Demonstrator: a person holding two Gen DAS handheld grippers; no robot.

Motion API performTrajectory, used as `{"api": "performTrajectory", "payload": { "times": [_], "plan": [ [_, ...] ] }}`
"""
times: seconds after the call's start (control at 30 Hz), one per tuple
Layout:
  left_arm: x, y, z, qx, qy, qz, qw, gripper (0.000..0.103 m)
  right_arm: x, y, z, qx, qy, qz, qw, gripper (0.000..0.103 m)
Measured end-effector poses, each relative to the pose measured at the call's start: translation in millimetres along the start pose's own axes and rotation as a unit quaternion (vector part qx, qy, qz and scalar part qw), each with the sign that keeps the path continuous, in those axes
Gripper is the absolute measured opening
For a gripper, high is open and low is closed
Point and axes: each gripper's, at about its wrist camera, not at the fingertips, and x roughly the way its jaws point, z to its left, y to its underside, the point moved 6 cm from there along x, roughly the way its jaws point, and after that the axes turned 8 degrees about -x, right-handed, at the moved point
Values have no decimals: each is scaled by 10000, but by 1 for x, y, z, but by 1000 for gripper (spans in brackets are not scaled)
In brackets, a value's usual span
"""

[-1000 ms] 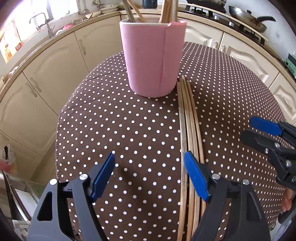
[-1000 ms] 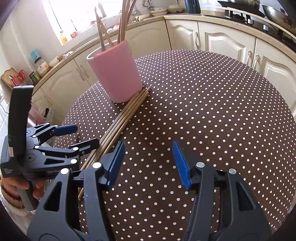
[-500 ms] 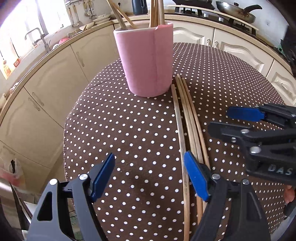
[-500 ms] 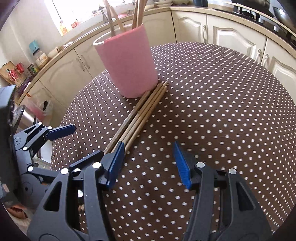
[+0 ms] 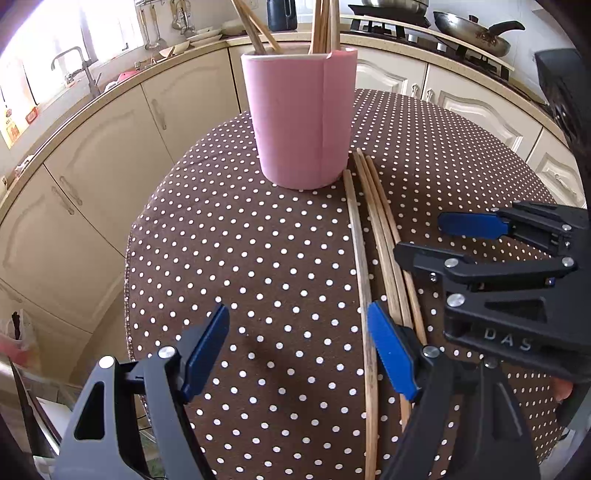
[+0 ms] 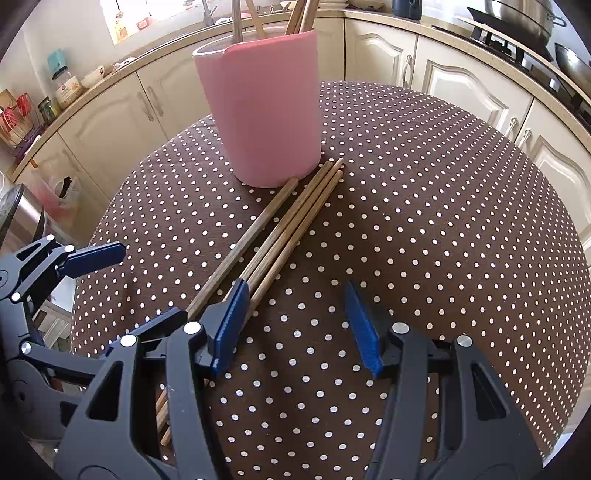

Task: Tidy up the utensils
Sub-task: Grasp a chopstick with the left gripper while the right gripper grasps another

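Note:
A pink cup (image 5: pixel 301 118) (image 6: pixel 264 107) stands on the brown dotted table (image 5: pixel 240 258) with several wooden chopsticks upright in it. Several more chopsticks (image 5: pixel 382 236) (image 6: pixel 284 229) lie flat from the cup's base toward me, one a little apart on the left. My left gripper (image 5: pixel 297 343) is open above the cloth, its right pad over the lying chopsticks. My right gripper (image 6: pixel 295 317) is open too, its left pad just over the same sticks. Each gripper shows in the other's view: the right gripper (image 5: pixel 421 238) beside the sticks, the left gripper (image 6: pixel 147 284) at the table's left edge.
Cream cabinets (image 5: pixel 110 147) and a worktop curve around behind the table. A sink tap (image 5: pixel 74 62) is at the far left and a pan on the stove (image 5: pixel 476 33) at the far right. The table's rounded edge (image 5: pixel 127 258) drops off on the left.
My right gripper has moved left toward the lying chopsticks and now reaches further into the left wrist view. One chopstick now lies slightly apart from the rest. The left gripper has hardly moved.

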Motion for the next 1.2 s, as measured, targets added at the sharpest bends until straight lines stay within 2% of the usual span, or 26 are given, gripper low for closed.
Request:
{"api": "performTrajectory", "payload": {
  "times": [0.13,0.2,0.3,0.43,0.5,0.6,0.67,0.83,0.9,0.97,1.0,1.07,1.2],
  "plan": [
    [0,2,1,-1,22,-11,10000,76,0,-2,-7,-19,1,161,9999,54],
    [0,3,2,-7,45,-10,10000,76,1,-7,-10,-7,139,198,9997,54],
    [0,4,4,-28,80,10,10000,76,6,-13,-12,59,74,272,9996,54],
    [1,6,1,56,116,88,9999,76,13,-22,-11,-109,384,375,9985,54],
    [3,7,-3,141,20,104,9998,76,15,-23,-12,-166,384,396,9983,54],
    [5,3,-7,149,8,187,9997,76,14,-24,-18,-276,303,442,9982,45],
    [7,-1,-11,167,-14,223,9996,76,13,-21,-28,-283,259,495,9980,33],
    [16,-16,-19,157,-21,343,9993,75,12,-20,-53,-230,163,671,9973,32],
    [19,-21,-25,117,26,390,9992,75,12,-20,-58,-281,116,721,9969,29],
    [21,-26,-31,53,180,461,9988,63,12,-21,-61,-350,139,752,9965,24],
    [22,-29,-34,80,148,505,9986,60,13,-21,-63,-376,112,763,9963,23],
    [23,-32,-41,147,167,592,9980,48,13,-22,-65,-413,90,740,9964,21],
    [22,-36,-55,271,238,696,9969,30,11,-22,-65,-416,24,633,9971,19]
  ]
}}
